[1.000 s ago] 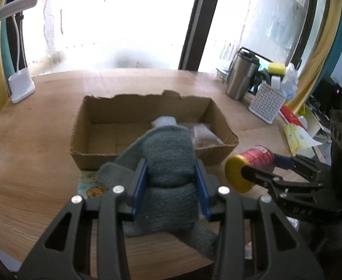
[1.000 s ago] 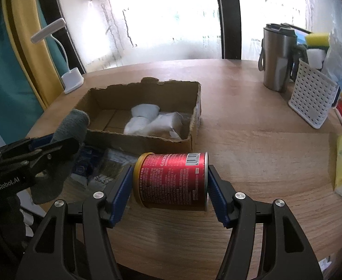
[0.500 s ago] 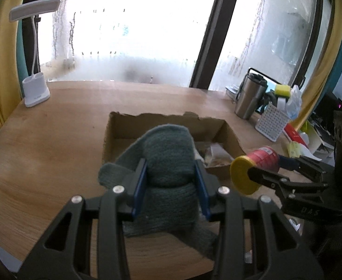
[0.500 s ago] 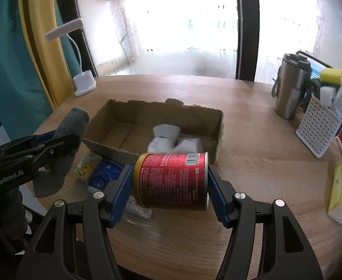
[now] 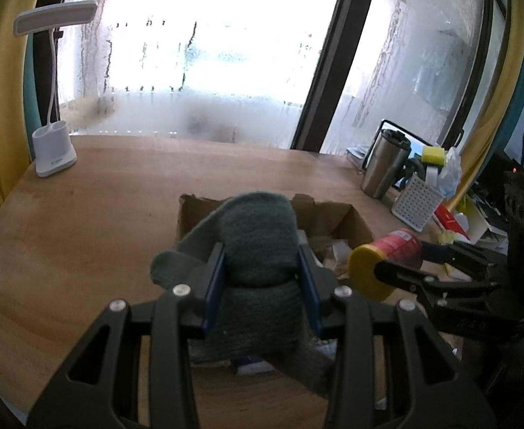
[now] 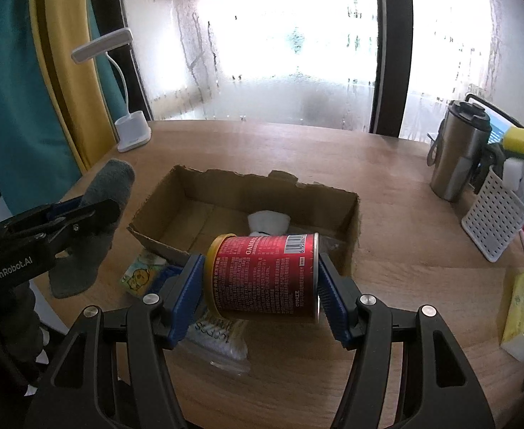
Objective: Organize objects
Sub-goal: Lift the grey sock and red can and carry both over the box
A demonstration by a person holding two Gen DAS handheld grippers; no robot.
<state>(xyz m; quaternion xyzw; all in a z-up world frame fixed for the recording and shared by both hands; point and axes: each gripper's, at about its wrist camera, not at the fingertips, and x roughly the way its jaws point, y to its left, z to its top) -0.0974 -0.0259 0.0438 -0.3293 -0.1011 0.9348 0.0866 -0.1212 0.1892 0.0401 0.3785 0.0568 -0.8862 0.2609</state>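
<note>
One round wooden table (image 6: pixel 404 221) fills both views, set against a fogged window (image 5: pixel 197 46) with a dark frame post and yellow-and-teal curtains (image 6: pixel 29 82) at the sides.

Compared with one second ago, both grippers stand higher and farther back: the cardboard box (image 6: pixel 176 193) appears smaller and lower in the left wrist view, and more of the tabletop behind it is exposed. The flat packets (image 6: pixel 142 275) on the table by the near box wall show more fully in the right wrist view.

The left gripper (image 5: pixel 260 271) is clamped on a grey knitted sock (image 5: pixel 258 236), which bulges above the blue pads and hangs below them; it blocks most of the box in that view. The right gripper (image 6: pixel 260 286) is closed on a red can (image 6: pixel 267 275) with a yellow lid, held sideways above the near box wall. White bundles (image 6: pixel 269 221) lie inside the box, partly hidden by the can.

On the right stand a steel tumbler (image 6: pixel 458 150) and a white perforated caddy (image 6: pixel 490 221). A yellow tissue pack (image 6: pixel 522 307) lies near the right edge. A white desk lamp (image 6: pixel 129 132) stands far left.
</note>
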